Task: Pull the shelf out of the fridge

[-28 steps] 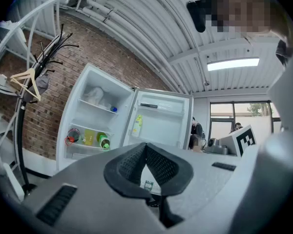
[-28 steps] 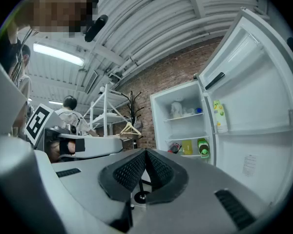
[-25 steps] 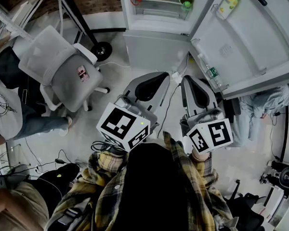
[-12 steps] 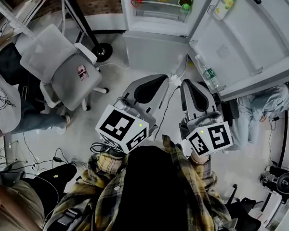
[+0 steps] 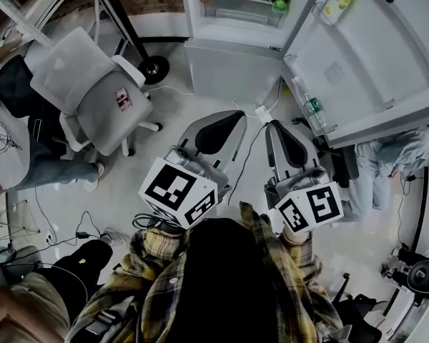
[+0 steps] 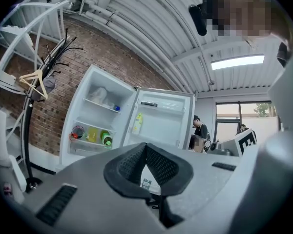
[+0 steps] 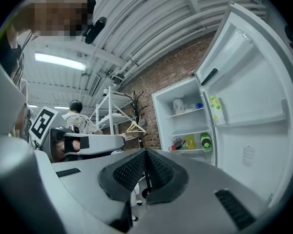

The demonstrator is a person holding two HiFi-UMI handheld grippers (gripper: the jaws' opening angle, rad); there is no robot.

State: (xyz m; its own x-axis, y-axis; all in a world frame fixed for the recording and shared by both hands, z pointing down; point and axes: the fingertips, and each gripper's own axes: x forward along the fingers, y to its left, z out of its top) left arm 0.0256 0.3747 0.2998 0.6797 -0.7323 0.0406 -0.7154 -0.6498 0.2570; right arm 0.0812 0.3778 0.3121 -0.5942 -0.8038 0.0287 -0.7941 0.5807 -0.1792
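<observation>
The white fridge (image 5: 232,27) stands open at the top of the head view, its door (image 5: 372,56) swung out to the right. A glass shelf (image 5: 243,2) inside carries a red, a yellow and a green bottle. In the left gripper view this shelf (image 6: 90,141) sits below a higher one (image 6: 101,105). My left gripper (image 5: 242,115) and right gripper (image 5: 273,126) point level at the fridge from well short of it. Both are shut and hold nothing, as the left gripper (image 6: 146,147) and right gripper (image 7: 146,152) show in their own views, where the pads meet.
A grey office chair (image 5: 93,91) stands left of the fridge, with a coat rack's wheeled base (image 5: 154,73) behind it. A seated person (image 5: 7,148) is at the far left and another (image 5: 393,156) beyond the door. Cables (image 5: 64,227) trail over the floor. A bottle (image 5: 314,109) sits in the door.
Both grippers have shifted only slightly and stay shut. The fridge and chair sit a little higher in the head view than before.
</observation>
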